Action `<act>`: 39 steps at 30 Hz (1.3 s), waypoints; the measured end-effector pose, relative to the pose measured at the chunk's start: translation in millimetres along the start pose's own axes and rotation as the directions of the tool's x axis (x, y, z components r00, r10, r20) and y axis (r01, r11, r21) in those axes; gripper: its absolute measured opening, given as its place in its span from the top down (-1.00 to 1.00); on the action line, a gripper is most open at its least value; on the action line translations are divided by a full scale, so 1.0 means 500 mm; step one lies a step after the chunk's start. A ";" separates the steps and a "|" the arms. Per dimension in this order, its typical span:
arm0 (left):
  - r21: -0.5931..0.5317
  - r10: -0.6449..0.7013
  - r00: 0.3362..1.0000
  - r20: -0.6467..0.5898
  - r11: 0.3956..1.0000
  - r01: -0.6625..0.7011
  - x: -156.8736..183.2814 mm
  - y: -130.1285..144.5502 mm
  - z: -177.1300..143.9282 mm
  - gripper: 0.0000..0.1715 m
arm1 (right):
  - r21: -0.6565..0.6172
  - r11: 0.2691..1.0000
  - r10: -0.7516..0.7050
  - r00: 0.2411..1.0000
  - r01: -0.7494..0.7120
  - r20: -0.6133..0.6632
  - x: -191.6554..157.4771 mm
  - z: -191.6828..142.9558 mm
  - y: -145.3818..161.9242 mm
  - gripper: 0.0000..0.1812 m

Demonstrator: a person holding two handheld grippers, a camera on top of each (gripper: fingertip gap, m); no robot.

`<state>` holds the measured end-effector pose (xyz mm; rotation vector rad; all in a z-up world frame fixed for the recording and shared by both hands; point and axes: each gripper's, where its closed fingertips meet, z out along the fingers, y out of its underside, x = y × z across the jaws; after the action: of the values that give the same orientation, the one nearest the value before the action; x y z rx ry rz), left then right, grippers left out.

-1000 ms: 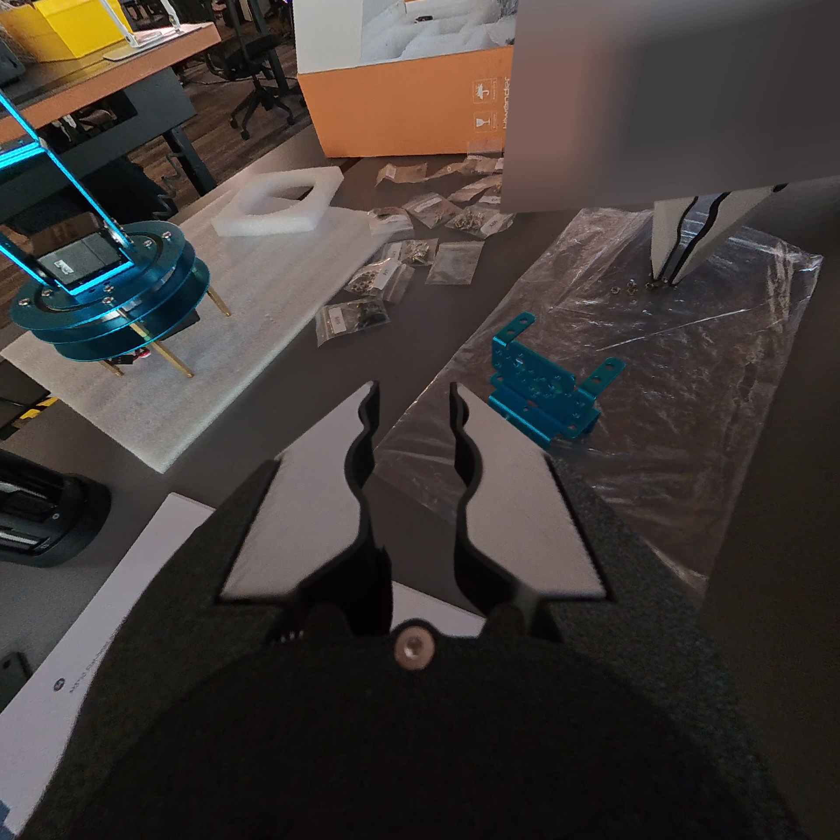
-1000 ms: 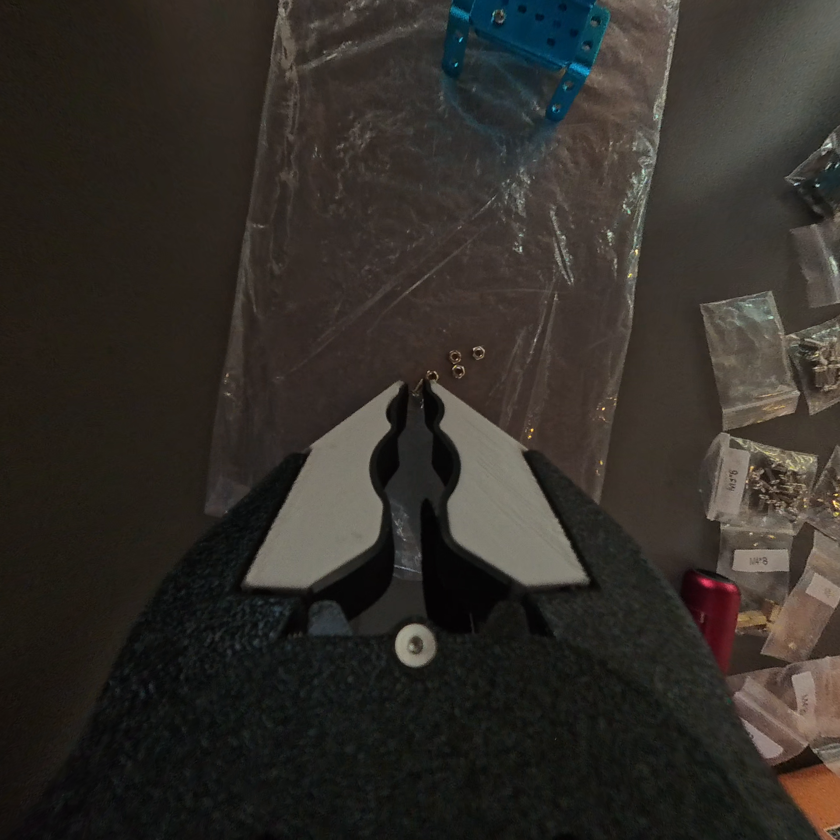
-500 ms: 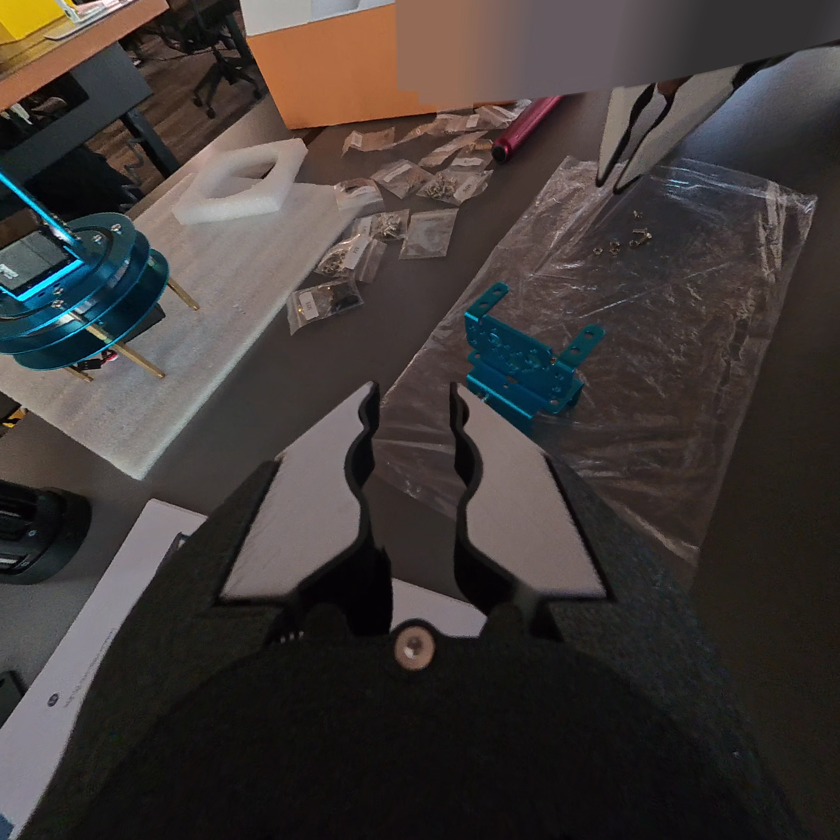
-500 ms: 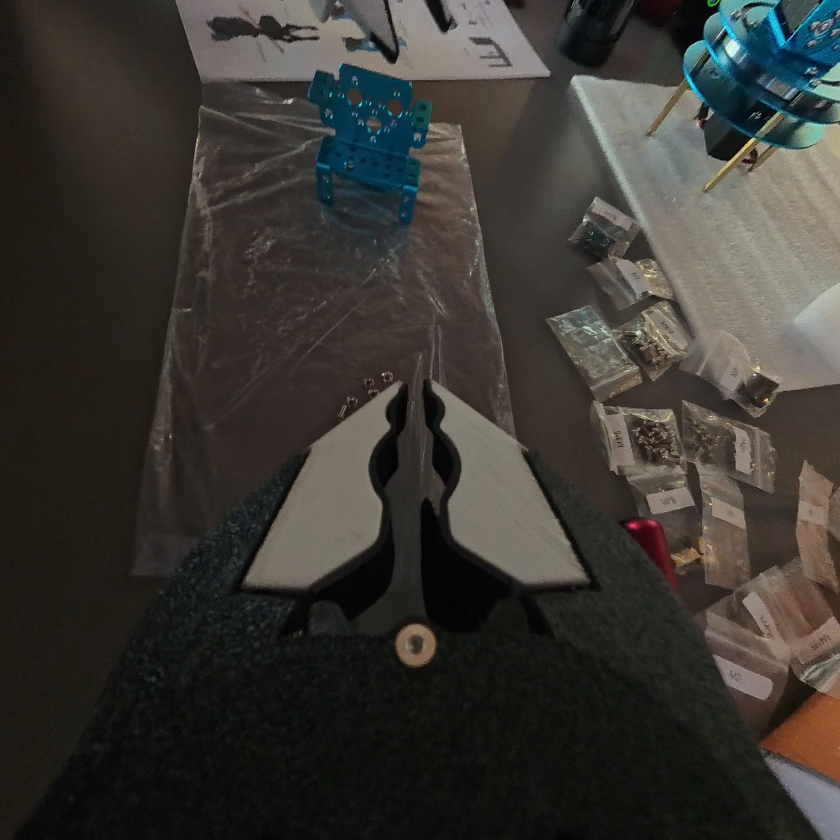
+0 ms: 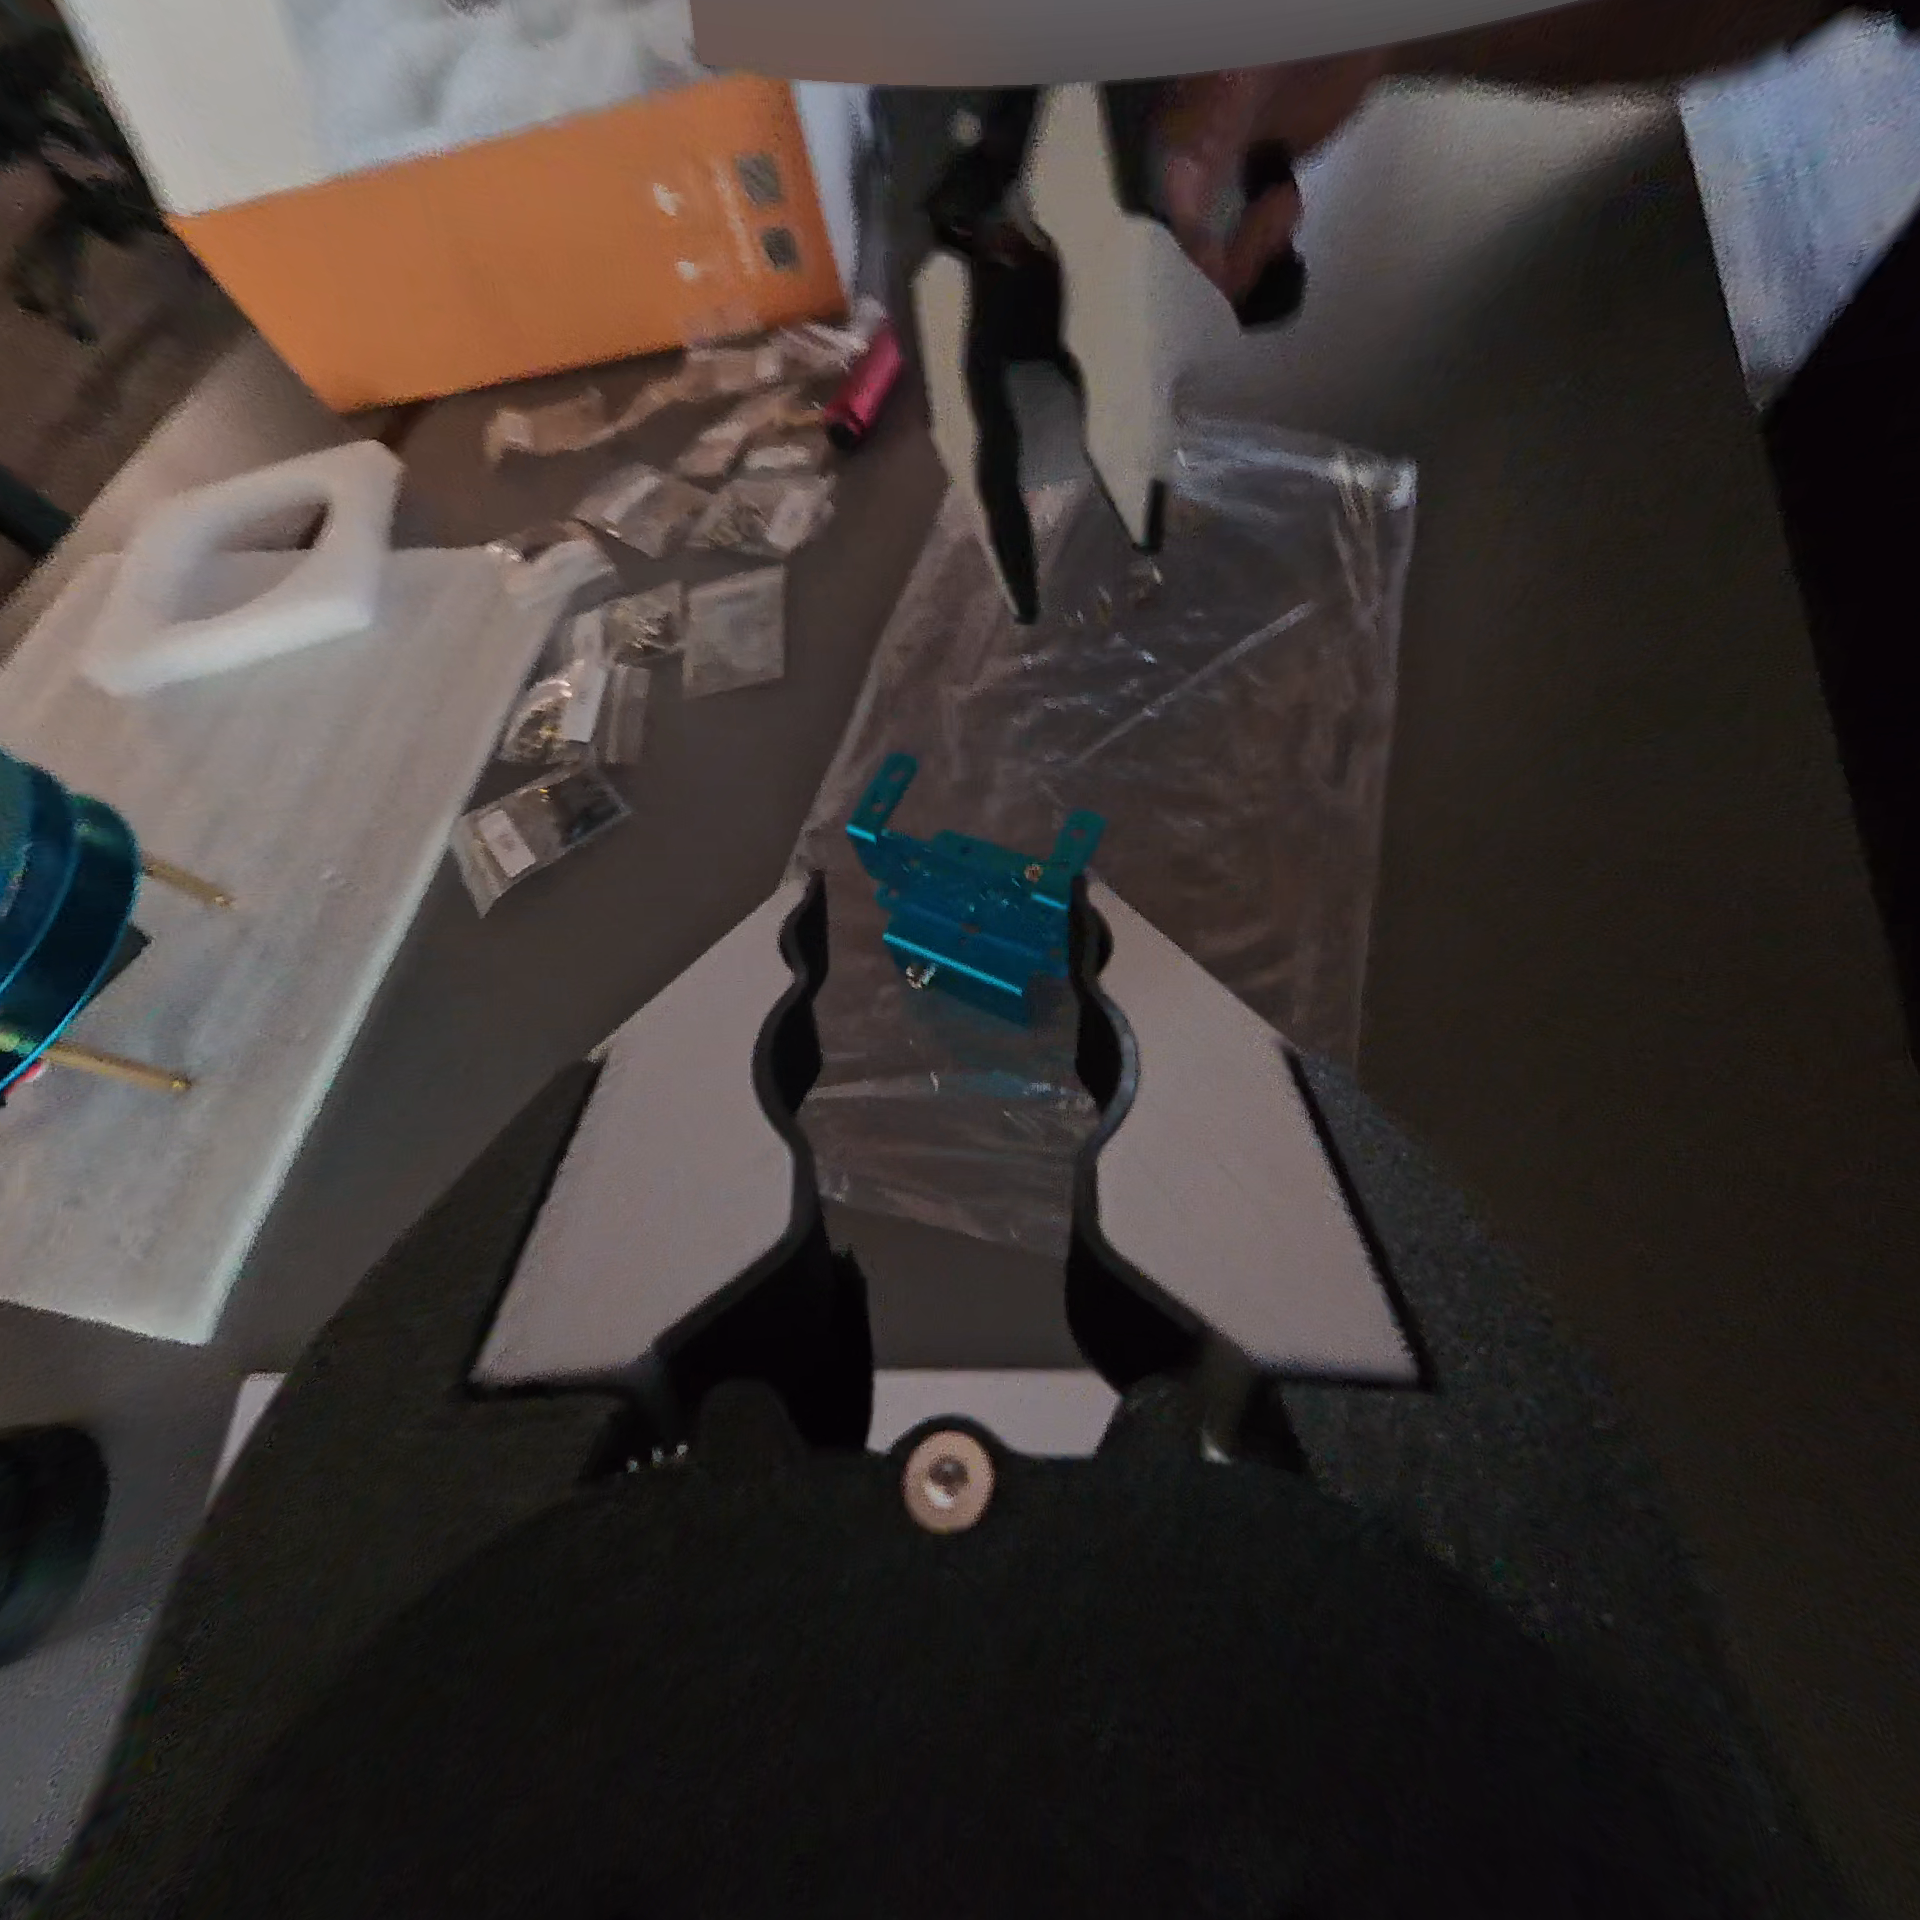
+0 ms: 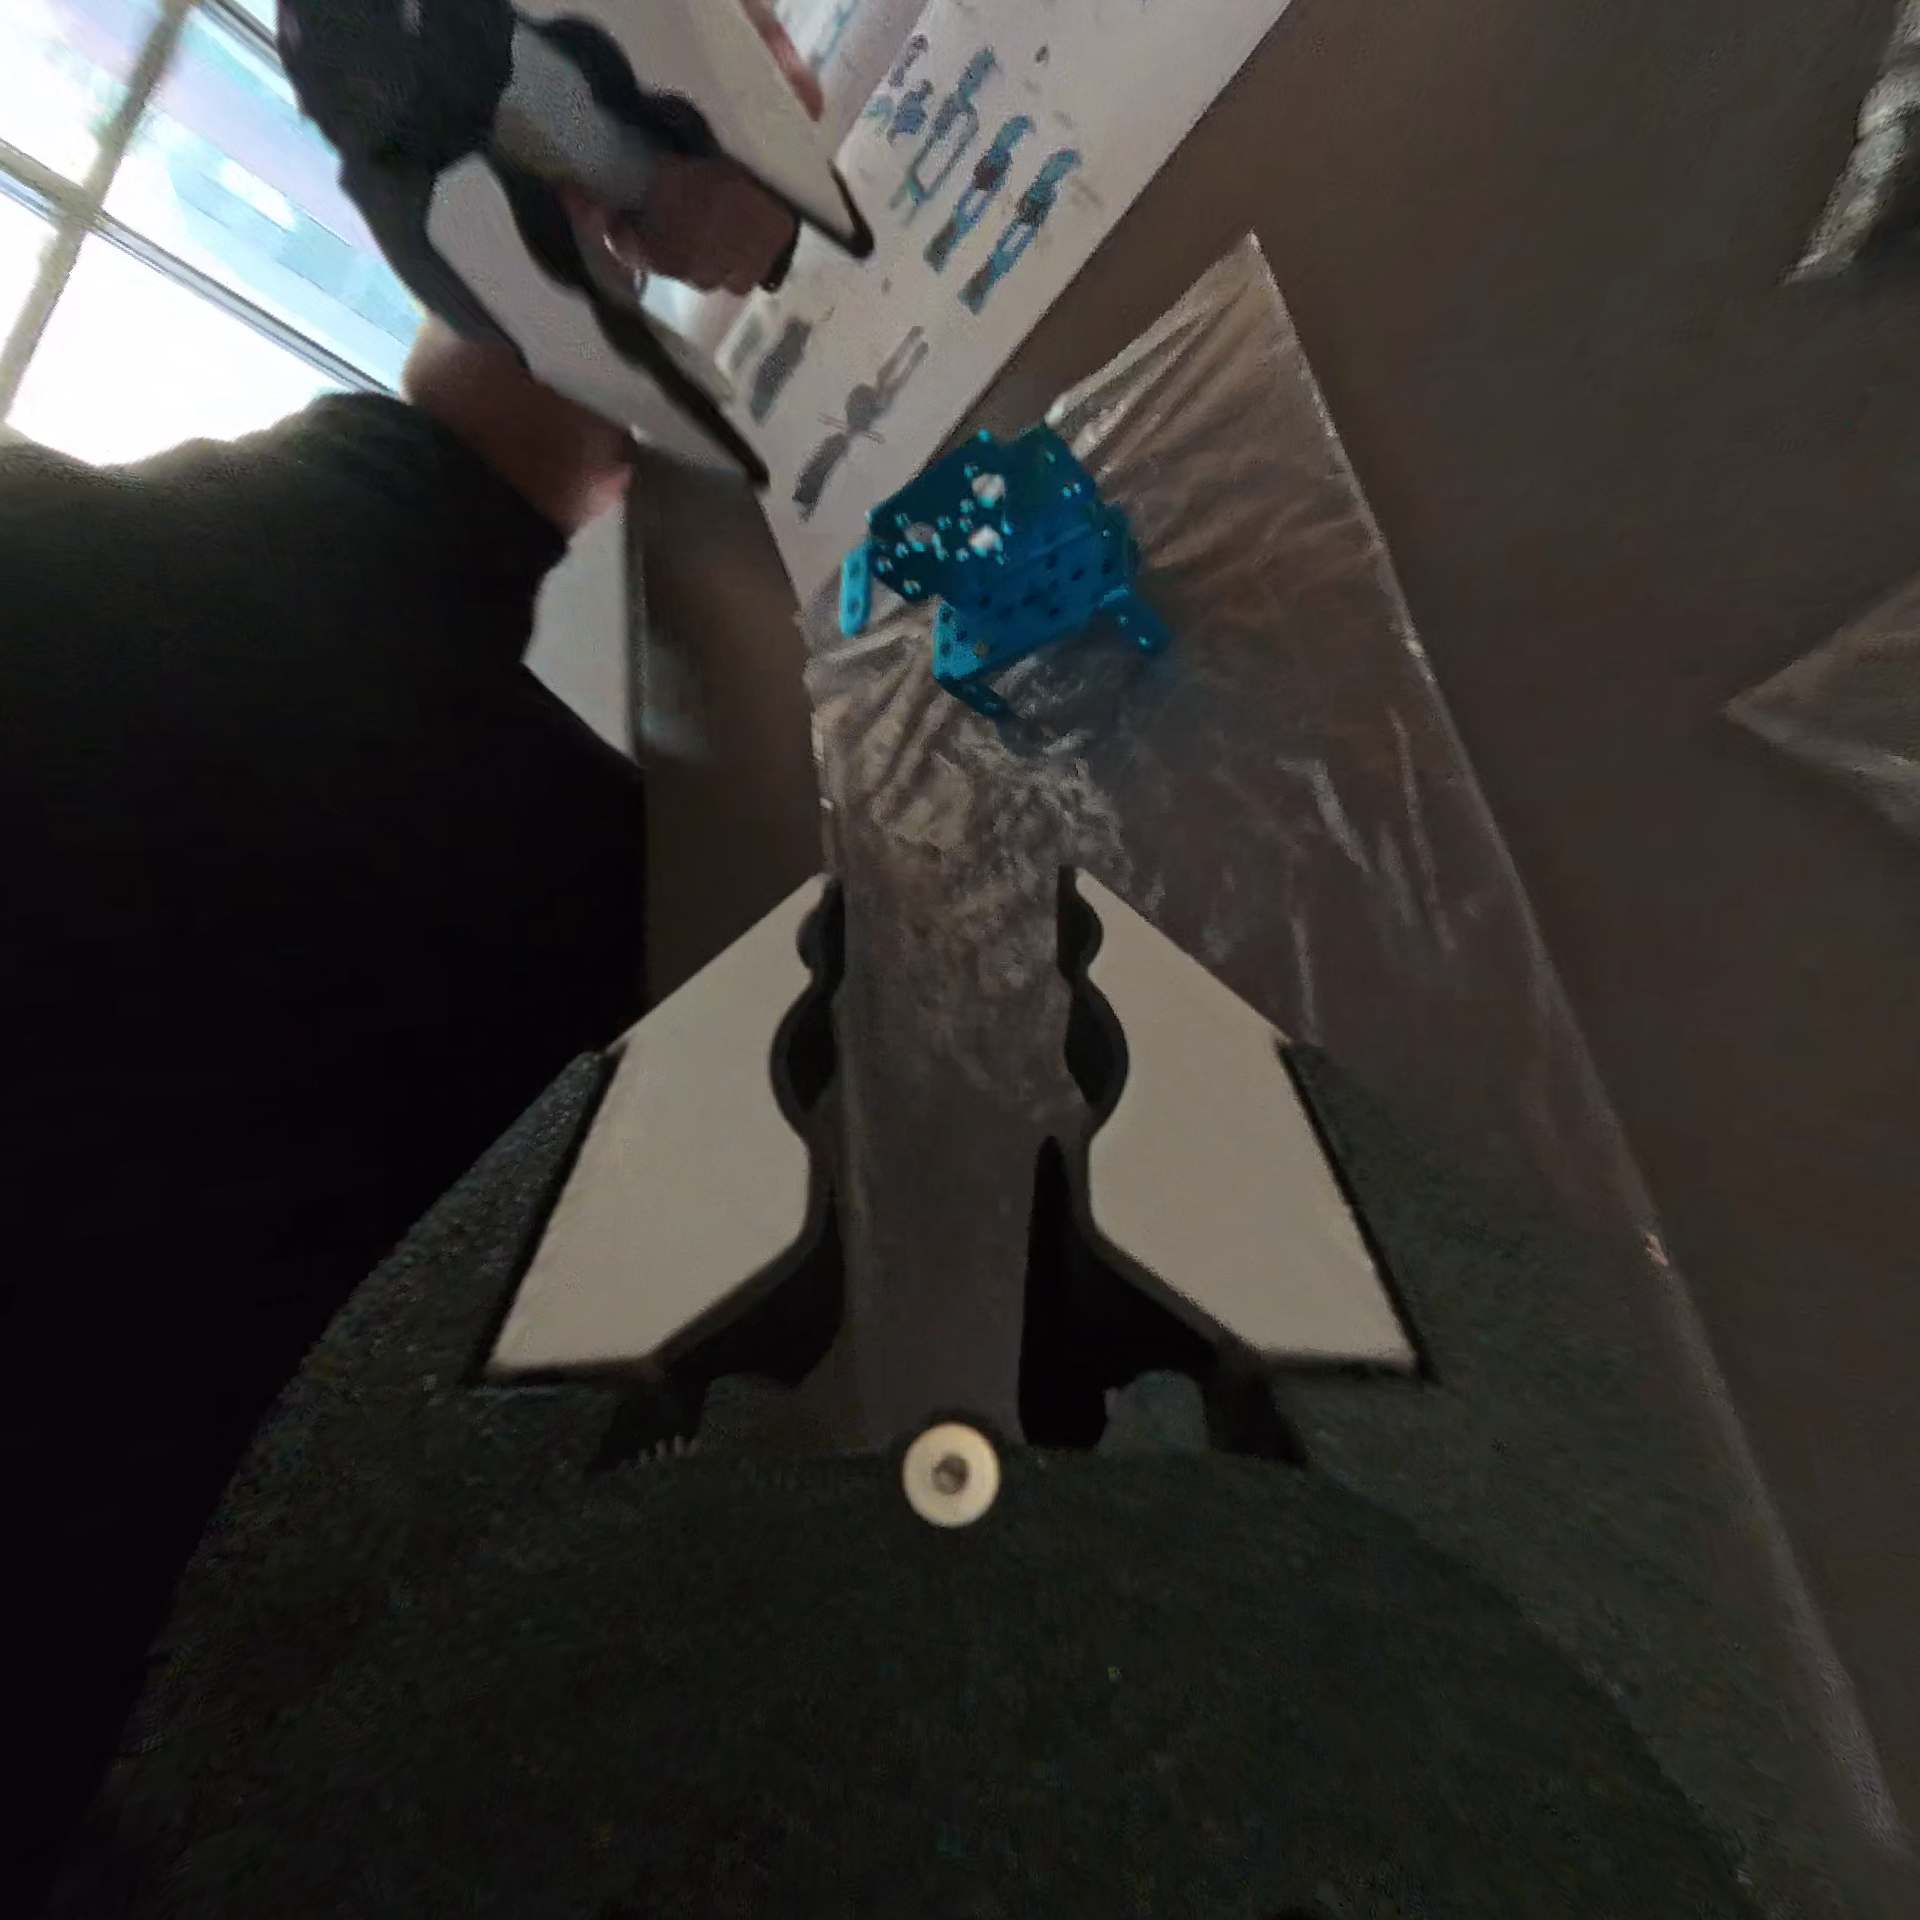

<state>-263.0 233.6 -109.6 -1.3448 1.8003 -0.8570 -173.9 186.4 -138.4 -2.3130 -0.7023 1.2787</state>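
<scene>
Left wrist view: my left gripper [image 5: 943, 894] fills the bottom of the frame, jaws wide with nothing held.
Blue part: I see the blue metal bracket [image 5: 971, 914] in the middle of the frame, between my fingertips but farther off, on the clear plastic sheet [image 5: 1226, 748].
Left side: white foam pad [image 5: 260, 883], with a blue round stand [image 5: 52, 935] at its left edge.
Farther off: little bags of screws [image 5: 644, 644] on the dark table [image 5: 1558, 831], then an orange box [image 5: 509, 260] at upper left.
Right wrist view: my right gripper [image 6: 945, 894] is at the bottom, jaws wide, holding nothing.
Ahead: blurry plastic sheet, then the blue bracket above the middle.
Top left: my left gripper, far off, and a dark sleeve [image 6: 291, 779].
Top middle: white paper with pictures [image 6: 966, 197].
</scene>
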 end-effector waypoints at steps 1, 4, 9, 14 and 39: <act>-0.058 0.027 0.999 -0.033 0.998 -0.029 0.003 0.006 0.003 0.38 | -0.007 0.999 0.052 0.997 -0.052 0.051 -0.006 0.013 -0.012 0.55; -0.181 0.045 0.989 -0.137 0.981 -0.070 0.004 0.028 0.017 0.22 | -0.022 0.990 0.143 0.987 -0.142 0.074 0.011 0.063 -0.044 0.54; -0.214 0.040 0.973 -0.227 0.973 -0.090 -0.007 0.051 0.053 0.14 | -0.061 0.961 0.274 0.957 -0.269 0.098 0.027 0.112 -0.052 0.64; -0.255 0.093 0.950 -0.297 0.951 -0.172 0.004 0.080 0.089 0.02 | -0.060 0.928 0.373 0.921 -0.368 0.116 0.037 0.124 -0.056 0.73; -0.148 0.170 0.964 -0.206 0.968 -0.202 0.001 0.072 0.120 0.21 | -0.035 0.847 0.518 0.811 -0.530 0.273 0.037 0.138 -0.073 0.97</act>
<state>-229.7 236.3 -171.4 -1.2026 2.1531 -0.7680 -233.3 233.8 -164.5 -2.4063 -0.0884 1.8600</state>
